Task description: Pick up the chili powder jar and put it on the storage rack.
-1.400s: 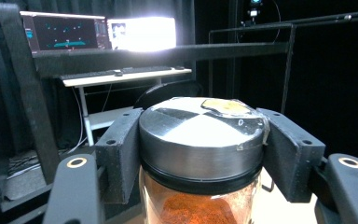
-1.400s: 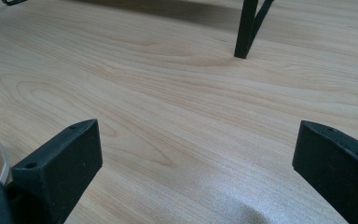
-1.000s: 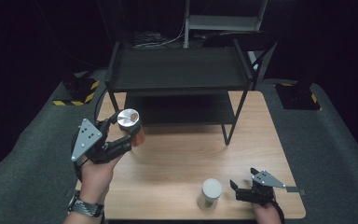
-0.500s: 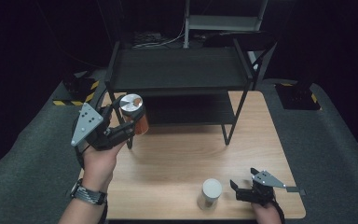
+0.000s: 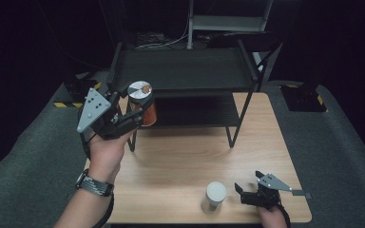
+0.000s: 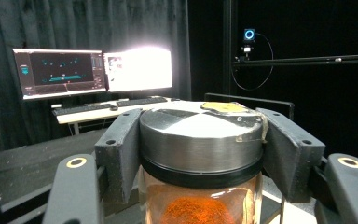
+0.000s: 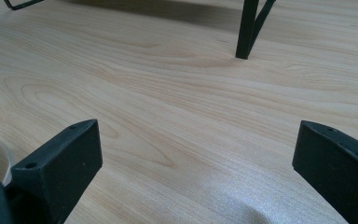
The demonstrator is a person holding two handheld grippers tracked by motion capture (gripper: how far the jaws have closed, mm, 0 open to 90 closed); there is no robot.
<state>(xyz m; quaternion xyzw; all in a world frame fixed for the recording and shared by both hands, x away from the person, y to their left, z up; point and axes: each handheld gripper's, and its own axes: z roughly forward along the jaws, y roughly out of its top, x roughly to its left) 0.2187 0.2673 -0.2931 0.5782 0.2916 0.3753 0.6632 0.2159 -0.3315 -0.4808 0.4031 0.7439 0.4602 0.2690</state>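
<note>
A glass jar of orange powder (image 5: 142, 103) with a silver lid (image 6: 201, 135) hangs upright in the air at the left front corner of the black two-tier rack (image 5: 185, 71). My left gripper (image 5: 135, 109) is shut on it, its two pads (image 6: 121, 149) pressing just under the lid. The jar's lid stands about level with the rack's upper shelf. My right gripper (image 5: 247, 191) rests low on the wooden table (image 5: 180, 156) near its front right, jaws open with bare wood (image 7: 191, 121) between them. A white-lidded jar (image 5: 215, 195) stands just left of it.
The rack's lower shelf (image 5: 195, 111) sits dark under the upper one, and its front right leg (image 7: 247, 28) stands on the table. Grey floor surrounds the table. Monitors (image 6: 93, 70) glow behind the rack.
My left gripper has lifted the orange jar up and toward the rack's left corner. The right gripper and the white-lidded jar have stayed put.
</note>
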